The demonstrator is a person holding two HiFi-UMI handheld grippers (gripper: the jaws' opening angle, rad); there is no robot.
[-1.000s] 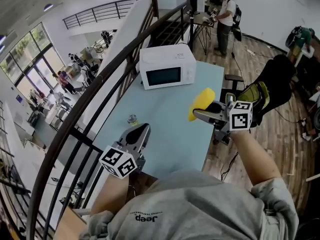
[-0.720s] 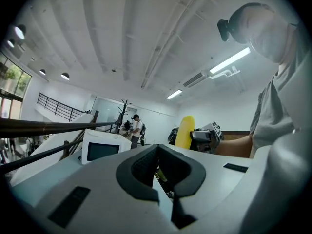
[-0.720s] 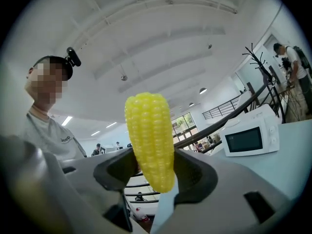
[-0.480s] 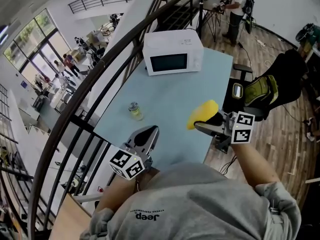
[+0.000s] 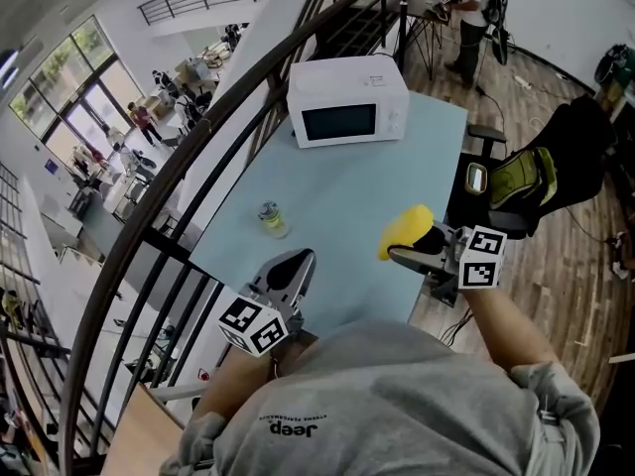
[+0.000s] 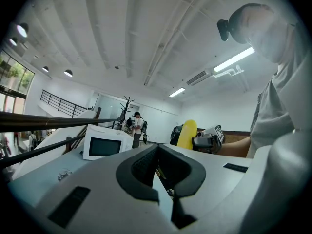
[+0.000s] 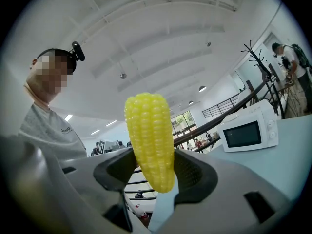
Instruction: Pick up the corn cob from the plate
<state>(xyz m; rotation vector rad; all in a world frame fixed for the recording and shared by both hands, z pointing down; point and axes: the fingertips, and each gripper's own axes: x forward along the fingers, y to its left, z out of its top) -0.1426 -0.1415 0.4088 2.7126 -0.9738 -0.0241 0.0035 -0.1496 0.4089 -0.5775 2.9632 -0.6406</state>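
Over the table, the right gripper clamps the corn cob near one end, apparently to keep it lifted clear, while the left gripper idles, closed and empty.

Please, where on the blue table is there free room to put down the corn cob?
The widest bare patch of the table lies between the microwave at the far end and the right gripper holding the corn cob. The strip right of the small bottle is also free. It is crowded only at the far end and by the bottle.
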